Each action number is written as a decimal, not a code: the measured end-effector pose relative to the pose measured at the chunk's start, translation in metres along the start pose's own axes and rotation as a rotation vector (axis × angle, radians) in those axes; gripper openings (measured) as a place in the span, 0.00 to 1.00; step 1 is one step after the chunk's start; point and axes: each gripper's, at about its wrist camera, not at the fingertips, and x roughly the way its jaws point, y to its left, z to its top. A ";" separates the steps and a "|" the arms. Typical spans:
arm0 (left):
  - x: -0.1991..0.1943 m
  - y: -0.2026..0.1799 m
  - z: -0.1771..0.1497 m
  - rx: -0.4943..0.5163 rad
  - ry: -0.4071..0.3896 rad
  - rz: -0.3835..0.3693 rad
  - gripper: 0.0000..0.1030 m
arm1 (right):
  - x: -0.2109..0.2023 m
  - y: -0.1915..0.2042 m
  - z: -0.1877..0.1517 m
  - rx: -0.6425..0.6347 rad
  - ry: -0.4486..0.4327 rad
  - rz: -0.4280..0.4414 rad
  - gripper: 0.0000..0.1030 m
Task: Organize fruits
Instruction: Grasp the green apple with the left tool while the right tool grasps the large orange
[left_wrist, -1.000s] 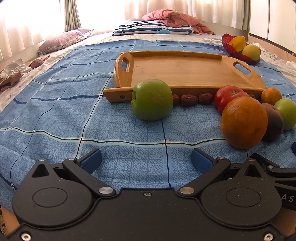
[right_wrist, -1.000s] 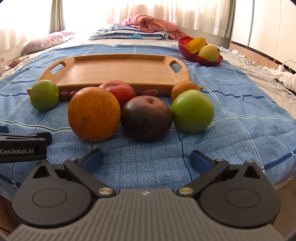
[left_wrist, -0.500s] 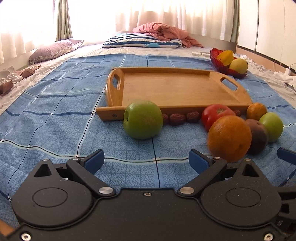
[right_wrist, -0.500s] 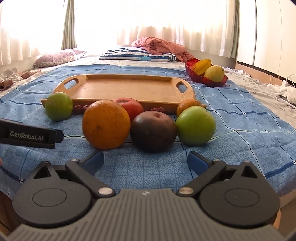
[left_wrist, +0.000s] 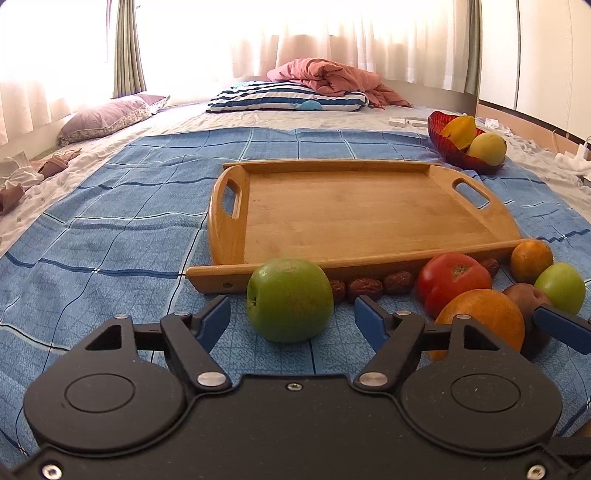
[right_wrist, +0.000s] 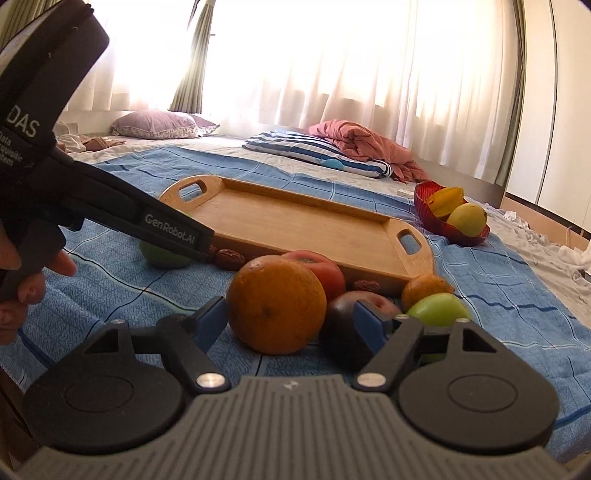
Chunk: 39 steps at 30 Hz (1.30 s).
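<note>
In the left wrist view, our left tool (left_wrist: 291, 317) sits low in the frame with its jaws closing around the green apple (left_wrist: 290, 300) at lower centre; the apple lies between the blue fingers (left_wrist: 216, 321) with gaps visible on both sides, so nothing is pinched yet. We should keep the apple centred so both pads meet it at its widest part, and close gently, since a round fruit on a soft bed can roll away toward the dates (left_wrist: 365, 287) behind it. The tray (left_wrist: 369, 210) lies bare just beyond, at centre frame. In the right wrist view, our right tool (right_wrist: 288, 321) is also closing, around the orange (right_wrist: 276, 304) at lower centre, which is not yet gripped. The right finger (right_wrist: 369, 323) stands in front of the dark fruit (right_wrist: 341, 339), so we should slip it between the two without shoving. The tomato (right_wrist: 325, 269) sits right behind the orange, so we judge a straight lift is safest.
</note>
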 end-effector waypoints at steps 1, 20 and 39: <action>0.002 0.000 0.001 0.001 0.002 -0.001 0.68 | 0.002 0.001 0.001 -0.003 -0.003 0.002 0.79; -0.009 0.010 0.004 -0.070 -0.042 -0.022 0.41 | 0.017 -0.001 0.008 0.034 -0.017 0.019 0.64; -0.007 0.004 -0.016 -0.002 -0.038 -0.012 0.55 | -0.018 -0.024 0.013 0.107 -0.076 0.032 0.50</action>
